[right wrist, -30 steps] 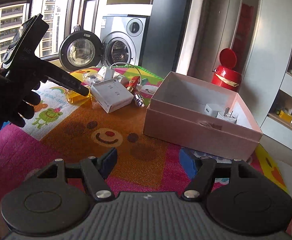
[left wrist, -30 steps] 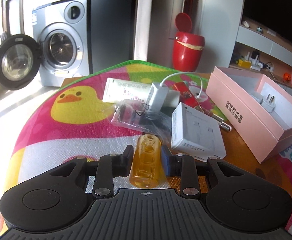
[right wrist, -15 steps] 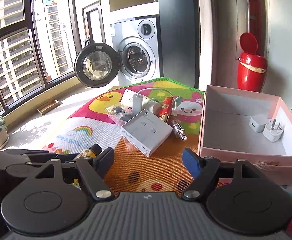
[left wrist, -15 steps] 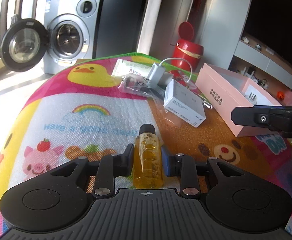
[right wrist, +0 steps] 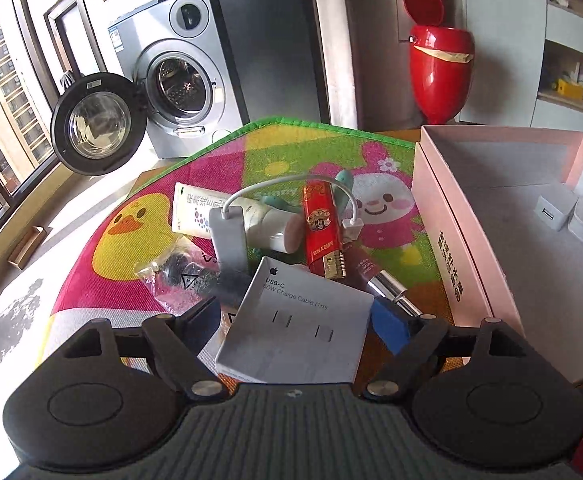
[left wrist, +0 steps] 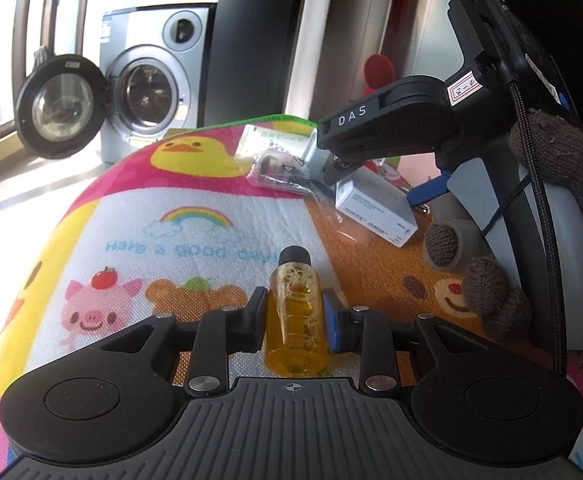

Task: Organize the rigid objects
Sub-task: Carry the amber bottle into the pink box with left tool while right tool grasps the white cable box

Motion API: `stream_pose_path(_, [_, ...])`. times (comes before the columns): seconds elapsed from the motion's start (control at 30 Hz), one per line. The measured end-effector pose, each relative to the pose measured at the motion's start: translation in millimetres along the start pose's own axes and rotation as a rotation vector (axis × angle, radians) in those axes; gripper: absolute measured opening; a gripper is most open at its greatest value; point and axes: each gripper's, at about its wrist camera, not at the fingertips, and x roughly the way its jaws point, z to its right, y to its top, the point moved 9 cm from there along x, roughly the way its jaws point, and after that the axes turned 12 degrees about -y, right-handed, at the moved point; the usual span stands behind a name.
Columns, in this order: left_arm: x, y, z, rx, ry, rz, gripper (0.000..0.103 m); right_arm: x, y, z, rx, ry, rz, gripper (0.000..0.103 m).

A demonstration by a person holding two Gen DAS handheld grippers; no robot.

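since half a second ago the right gripper [right wrist: 293, 320] has swung in over the pile and now straddles the white cable box [right wrist: 297, 330], fingers spread wide and not yet touching it. the left gripper [left wrist: 294, 322] keeps its fingers clamped on the small amber bottle [left wrist: 295, 318], held low over the cartoon mat [left wrist: 139, 236], cap pointing away. the bottle looks light but smooth and round, likely to slip or crack if squeezed hard, so a mid-body hold is sound. the cable box seems light, stiff cardboard with flat sides; it leans on the bagged black item [right wrist: 189, 278], so it may slide when pinched. take it across its two long edges. the pink box [right wrist: 471, 240] lies just right of it, two white plugs [right wrist: 571, 216] inside.
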Motion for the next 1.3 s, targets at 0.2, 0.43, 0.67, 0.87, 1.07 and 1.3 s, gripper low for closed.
stream_pose_path(0.2, [-0.9,-0.3,-1.7,-0.014,-0.009,0.003,0.033,-32.2,-15.1,5.2,-0.119,0.092,0.048,0.069])
stream_pose_path(0.43, [-1.2,0.8,-0.4,-0.012,-0.023,-0.005,0.033,-125.2,-51.4,44.3,-0.299,0.099,0.276,0.069])
stream_pose_path(0.67, [-29.2,-9.6,64.2,0.161,-0.168,-0.03,0.032,-171.5,-90.1,124.5,-0.344,-0.007,0.368,0.069])
stream_pose_path(0.87, [-54.8,0.8,137.8,0.26,-0.328,-0.039,0.032,-186.5,-114.3,203.4,-0.185,-0.083,0.35,0.069])
stream_pose_path(1.07, [-33.5,82.1,190.6,0.335,-0.352,0.1,0.032,-199.0,-121.6,242.6,-0.084,-0.089,0.404,0.069])
stream_pose_path(1.3, [41.3,151.3,204.0,0.175,-0.367,0.134,0.032,-196.0,-130.6,265.2,-0.042,-0.122,0.407,0.069])
